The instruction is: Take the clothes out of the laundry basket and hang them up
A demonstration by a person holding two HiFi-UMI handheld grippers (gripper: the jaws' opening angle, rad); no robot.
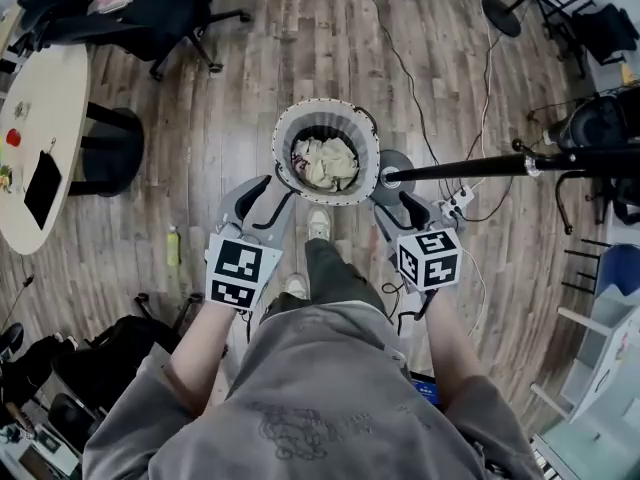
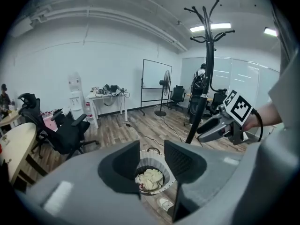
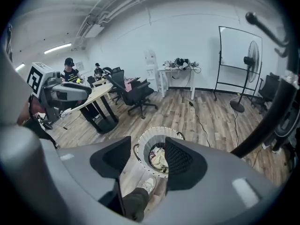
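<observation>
- Wood-plank floor [image 1: 230, 118] lies open on the far side of the laundry basket [image 1: 326, 108], crossed only by a thin black cable [image 1: 400, 63].
- To the left stand a round table [image 1: 45, 118] and a black office chair [image 1: 160, 8], both well apart from the basket.
- On the right, the round base of a coat rack [image 1: 398, 168] sits just beside the basket's rim, and its dark pole [image 1: 470, 168] crosses the head view toward the right edge. A power strip [image 1: 455, 203] lies near the base.
- The basket holds a heap of pale clothes [image 1: 325, 163], seen from above, well inside the white rim.
- The left gripper [image 1: 272, 196] hovers at the basket's near-left edge, jaws spread with nothing between them. In the left gripper view the clothes show through the gap, lower down.
- The right gripper [image 1: 397, 206] hangs at the near-right edge, above the rack's base, jaws likewise apart and empty.
- The person's shoe [image 1: 318, 223] stands just beside the basket's near rim, between the two grippers.
</observation>
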